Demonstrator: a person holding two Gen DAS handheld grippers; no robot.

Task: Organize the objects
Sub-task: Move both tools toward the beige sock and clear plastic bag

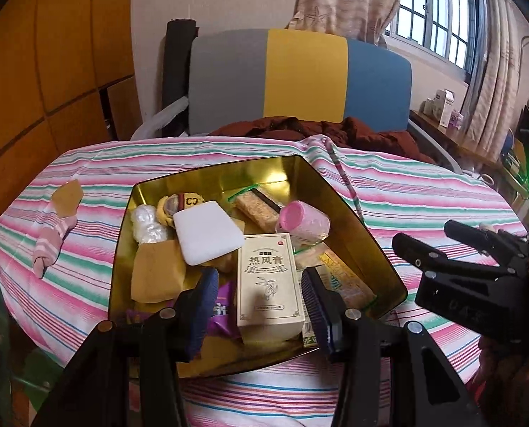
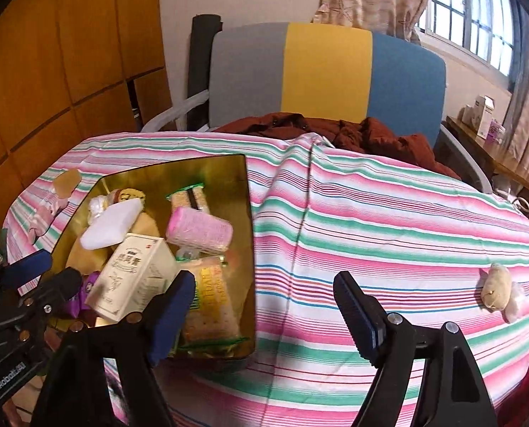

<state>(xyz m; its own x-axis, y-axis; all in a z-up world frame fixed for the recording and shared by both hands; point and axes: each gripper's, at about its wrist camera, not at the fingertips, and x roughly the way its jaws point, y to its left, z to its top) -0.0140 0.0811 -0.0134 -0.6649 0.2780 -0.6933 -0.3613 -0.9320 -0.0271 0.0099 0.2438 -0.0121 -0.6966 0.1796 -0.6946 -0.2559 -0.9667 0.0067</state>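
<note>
Both claws empty, the left claw (image 1: pixel 261 306) hovering part-open over the crowded gold tin (image 1: pixel 339 185), the right claw (image 2: pixel 264 306) wide open, best swung toward the small plush toy (image 2: pixel 496 286) far right on the worktop.

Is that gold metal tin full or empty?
Fairly full. The gold metal tin holds a cream box, white sponge, pink roller and cracker packs, with some bare floor showing.

Tricolour chair (image 2: pixel 326 71) backs wooden panelling (image 2: pixel 69 53) (perhaps wardrobe doors), daylit window (image 1: pixel 438 10).
</note>
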